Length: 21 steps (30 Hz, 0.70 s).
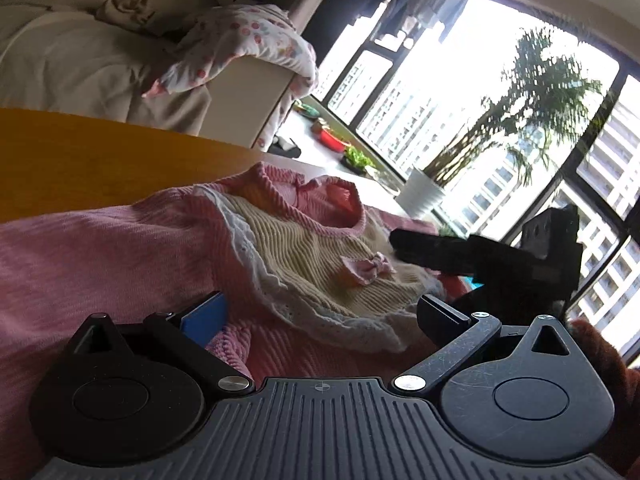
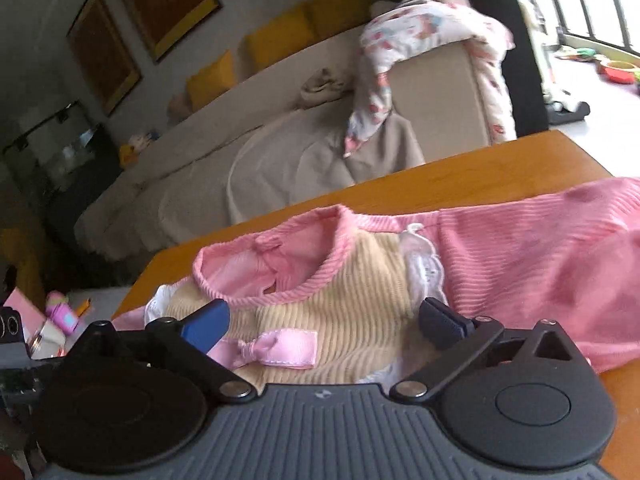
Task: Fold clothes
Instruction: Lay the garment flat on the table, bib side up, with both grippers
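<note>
bare table (image 2: 500, 168) beyond pink garment (image 2: 540, 248), sofa (image 2: 436, 92) behind

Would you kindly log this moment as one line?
garment: flat on table | left gripper: open | right gripper: open, over bow

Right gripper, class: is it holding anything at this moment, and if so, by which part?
Nothing is held. The right gripper stands wide open over the pink garment's cream bib, its pads clear of the cloth.
</note>
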Each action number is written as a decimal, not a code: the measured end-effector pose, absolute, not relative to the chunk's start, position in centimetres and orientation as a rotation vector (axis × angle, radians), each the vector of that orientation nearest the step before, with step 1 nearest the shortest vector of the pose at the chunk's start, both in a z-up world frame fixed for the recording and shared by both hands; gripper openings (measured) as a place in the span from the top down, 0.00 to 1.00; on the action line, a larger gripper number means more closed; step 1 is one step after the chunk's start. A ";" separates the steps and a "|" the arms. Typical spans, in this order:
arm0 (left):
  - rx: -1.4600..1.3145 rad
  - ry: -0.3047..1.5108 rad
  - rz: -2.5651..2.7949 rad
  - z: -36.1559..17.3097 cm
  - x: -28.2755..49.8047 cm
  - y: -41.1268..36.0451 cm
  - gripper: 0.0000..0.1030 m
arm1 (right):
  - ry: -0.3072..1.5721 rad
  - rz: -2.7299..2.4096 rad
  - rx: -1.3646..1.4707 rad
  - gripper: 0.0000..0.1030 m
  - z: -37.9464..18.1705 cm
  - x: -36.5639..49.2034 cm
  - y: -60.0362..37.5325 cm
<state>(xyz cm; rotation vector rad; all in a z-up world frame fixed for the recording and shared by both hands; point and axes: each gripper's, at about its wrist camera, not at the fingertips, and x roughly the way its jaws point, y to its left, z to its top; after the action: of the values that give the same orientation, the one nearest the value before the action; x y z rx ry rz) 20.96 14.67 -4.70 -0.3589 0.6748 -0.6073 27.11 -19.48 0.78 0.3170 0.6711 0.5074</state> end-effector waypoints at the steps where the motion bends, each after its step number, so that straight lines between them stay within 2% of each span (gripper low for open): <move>1: -0.333 0.678 -0.605 -4.6 21.2 14.6 0.00 | 0.670 0.499 0.316 0.00 0.8 26.7 -19.4; 8: -0.068 0.733 -0.412 -3.0 22.3 12.1 0.01 | 0.698 0.435 0.260 0.00 1.2 25.4 -17.9; 13: -0.253 0.704 -0.439 -0.7 18.9 14.1 0.01 | 0.798 0.504 0.247 0.00 3.3 24.1 -19.2; 15: -0.282 0.661 -0.485 0.6 15.4 14.1 0.01 | 0.688 0.490 0.232 0.00 4.8 20.9 -21.0; 18: -0.324 0.640 -0.577 1.1 10.2 13.2 0.01 | 0.604 0.374 0.057 0.00 5.5 16.0 -22.3; 21: -0.326 0.672 -0.615 0.2 7.0 12.2 0.01 | 0.623 0.322 -0.070 0.00 4.6 12.3 -22.8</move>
<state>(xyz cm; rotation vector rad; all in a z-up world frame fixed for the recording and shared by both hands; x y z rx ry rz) 6.98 12.16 0.20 -0.3258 0.6717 -0.6149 12.31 -22.78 4.63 -0.0704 0.6227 0.3219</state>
